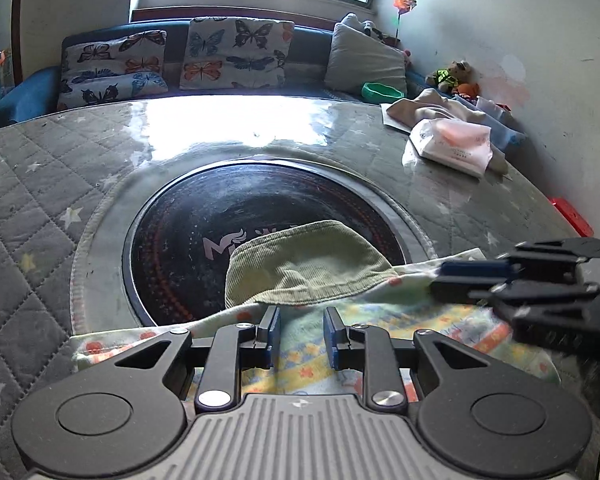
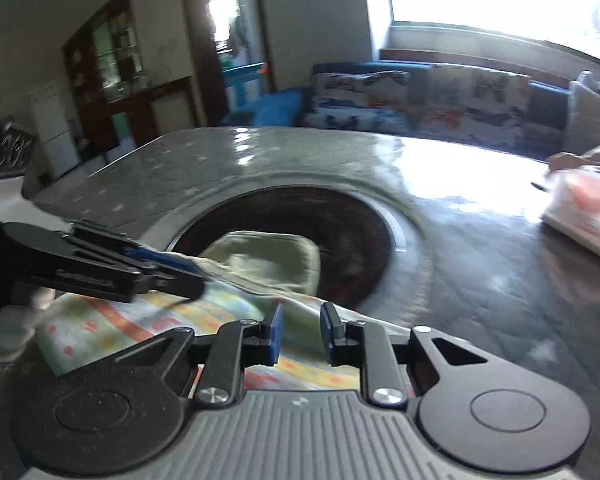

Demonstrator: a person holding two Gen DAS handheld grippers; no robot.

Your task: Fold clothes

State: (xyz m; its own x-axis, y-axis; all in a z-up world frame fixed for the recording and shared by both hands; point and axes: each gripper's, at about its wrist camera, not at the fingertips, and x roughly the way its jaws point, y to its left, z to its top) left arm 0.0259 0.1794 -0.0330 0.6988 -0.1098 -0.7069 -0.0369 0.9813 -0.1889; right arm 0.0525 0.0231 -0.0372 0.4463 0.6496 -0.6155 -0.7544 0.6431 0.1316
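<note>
A pale green corduroy garment point(image 1: 300, 268) lies partly on a white cloth with orange and yellow flowers point(image 1: 380, 320), over the dark round plate point(image 1: 180, 240) set in the table. My left gripper point(image 1: 301, 336) hovers low over the near part of the flowered cloth, its blue pads point(image 1: 274, 332) a narrow gap apart, with cloth showing between them. My right gripper point(image 2: 302, 336) stands the same way over the flowered cloth point(image 2: 140, 320), near the green garment point(image 2: 268, 260). From the left wrist view, the right gripper point(image 1: 452, 276) reaches the cloth's right edge. Neither grip is plainly pressing.
A grey quilted cover under glossy plastic point(image 1: 60, 184) covers the table. A tissue pack point(image 1: 456, 144), folded clothes and a green bowl point(image 1: 380, 92) sit at the far right by the wall. Butterfly cushions point(image 1: 236, 52) line a blue sofa behind. A gloved hand point(image 2: 8, 328) shows at left.
</note>
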